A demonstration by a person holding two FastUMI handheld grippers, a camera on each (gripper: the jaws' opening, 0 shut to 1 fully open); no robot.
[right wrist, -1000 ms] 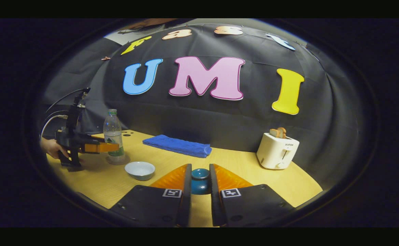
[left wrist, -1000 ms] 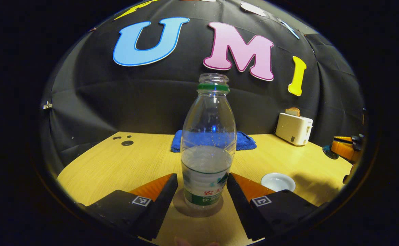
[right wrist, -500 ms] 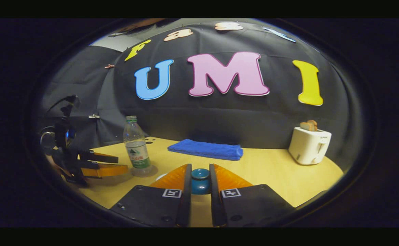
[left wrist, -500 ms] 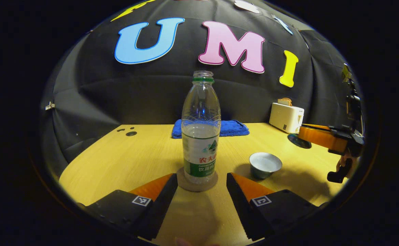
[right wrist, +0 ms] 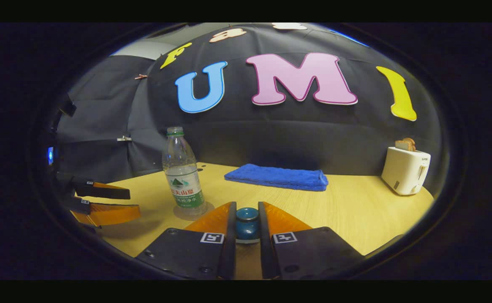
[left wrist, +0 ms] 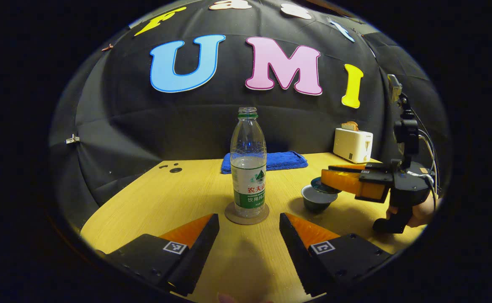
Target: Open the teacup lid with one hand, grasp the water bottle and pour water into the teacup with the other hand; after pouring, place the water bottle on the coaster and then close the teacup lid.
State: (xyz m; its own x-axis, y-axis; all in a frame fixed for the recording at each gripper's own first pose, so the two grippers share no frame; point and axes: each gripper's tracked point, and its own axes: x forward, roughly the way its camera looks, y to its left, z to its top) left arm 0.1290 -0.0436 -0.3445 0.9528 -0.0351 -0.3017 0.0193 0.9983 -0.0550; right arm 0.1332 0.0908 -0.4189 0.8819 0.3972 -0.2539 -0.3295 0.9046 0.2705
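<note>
Now that the water bottle (left wrist: 248,168) stands released on its coaster (left wrist: 246,214), left gripper (left wrist: 249,235) backed off, fingers spread, right gripper (right wrist: 246,235) carries the clamped lid (right wrist: 246,219) over the teacup (left wrist: 315,201) for closing.

The water bottle (left wrist: 249,168) label shows print too small to read.

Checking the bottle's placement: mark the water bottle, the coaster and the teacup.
water bottle (left wrist: 249,191): left gripper view, on its label.
coaster (left wrist: 232,219): left gripper view, on its bare left rim.
teacup (left wrist: 314,205): left gripper view, on its outer wall.
</note>
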